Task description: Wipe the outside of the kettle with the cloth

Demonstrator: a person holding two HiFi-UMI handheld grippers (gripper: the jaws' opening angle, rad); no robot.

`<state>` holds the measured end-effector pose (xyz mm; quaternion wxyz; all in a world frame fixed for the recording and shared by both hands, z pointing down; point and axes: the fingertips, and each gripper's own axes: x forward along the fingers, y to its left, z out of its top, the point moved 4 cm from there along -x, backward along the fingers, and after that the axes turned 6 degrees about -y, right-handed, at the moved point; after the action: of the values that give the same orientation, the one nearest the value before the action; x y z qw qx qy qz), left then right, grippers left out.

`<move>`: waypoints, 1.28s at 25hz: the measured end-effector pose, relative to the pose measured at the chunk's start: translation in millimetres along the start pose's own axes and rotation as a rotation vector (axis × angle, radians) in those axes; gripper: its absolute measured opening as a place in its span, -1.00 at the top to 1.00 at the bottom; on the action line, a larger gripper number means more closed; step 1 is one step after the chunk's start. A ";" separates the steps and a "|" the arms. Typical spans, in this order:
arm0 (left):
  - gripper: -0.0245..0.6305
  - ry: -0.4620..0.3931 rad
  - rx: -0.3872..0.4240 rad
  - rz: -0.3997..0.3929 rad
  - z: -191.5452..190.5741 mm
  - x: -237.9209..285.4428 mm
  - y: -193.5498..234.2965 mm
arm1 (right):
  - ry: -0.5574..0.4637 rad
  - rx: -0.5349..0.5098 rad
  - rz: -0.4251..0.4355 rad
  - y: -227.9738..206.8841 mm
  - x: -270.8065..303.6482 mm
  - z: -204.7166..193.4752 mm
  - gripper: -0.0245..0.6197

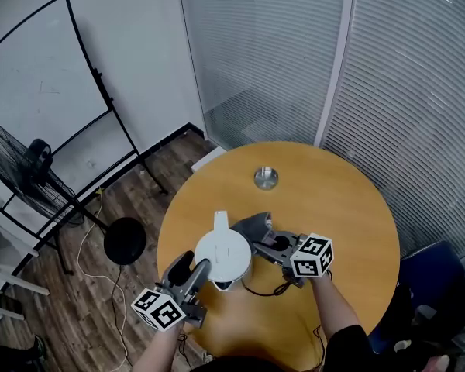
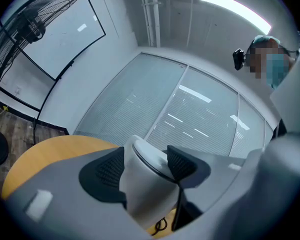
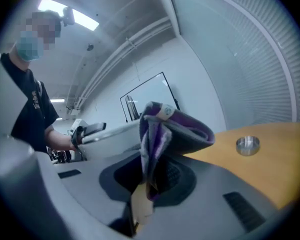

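A white kettle [image 1: 223, 254] stands near the front of the round wooden table [image 1: 349, 208]. My left gripper [image 1: 199, 270] comes in from the lower left and is shut on the kettle's white handle [image 2: 142, 176], which fills the gap between its pads. My right gripper [image 1: 268, 243] is shut on a grey and purple cloth [image 3: 162, 131]. In the head view the cloth [image 1: 252, 225] lies against the kettle's right side. In the right gripper view the kettle's white body [image 3: 107, 136] shows just behind the cloth.
A small round metal dish [image 1: 266, 178] sits on the table beyond the kettle; the right gripper view shows that dish [image 3: 248, 145] too. A black cable [image 1: 265, 290] curls on the table by the kettle's base. A fan [image 1: 19, 173] and a whiteboard stand at the left on the floor.
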<state>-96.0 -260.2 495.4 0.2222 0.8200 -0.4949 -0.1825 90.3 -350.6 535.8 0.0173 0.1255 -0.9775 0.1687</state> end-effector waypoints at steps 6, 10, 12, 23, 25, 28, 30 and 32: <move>0.13 -0.011 -0.007 0.003 -0.1 -1.2 1.7 | 0.231 0.196 -0.152 -27.5 9.3 -79.6 0.80; 0.13 -0.013 -0.008 0.002 0.7 -1.0 2.7 | 0.378 0.223 -0.256 -32.9 9.2 -123.6 0.80; 0.13 -0.011 -0.009 0.001 1.2 -1.1 2.9 | 0.378 0.242 -0.286 -31.8 7.1 -133.2 0.80; 0.13 0.007 -0.009 -0.014 2.3 0.9 3.0 | 0.215 0.429 -0.555 -8.2 -26.1 -135.6 0.80; 0.13 0.009 -0.018 -0.014 2.4 -2.0 2.1 | 0.180 0.459 -0.602 7.7 -37.1 -137.0 0.80; 0.13 0.021 -0.014 -0.039 2.4 -10.6 0.6 | 0.093 0.513 -0.630 37.3 -52.2 -135.3 0.80; 0.13 0.027 -0.012 -0.056 3.2 -19.6 1.0 | 0.026 0.534 -0.629 58.8 -59.3 -129.2 0.80; 0.13 0.026 -0.027 -0.053 2.6 -29.7 3.4 | -0.015 0.533 -0.632 78.8 -63.7 -122.1 0.80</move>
<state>-113.0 -235.6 497.4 0.2349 0.8319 -0.4676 -0.1846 131.1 -222.7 620.5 0.0279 0.4208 -0.8131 0.4012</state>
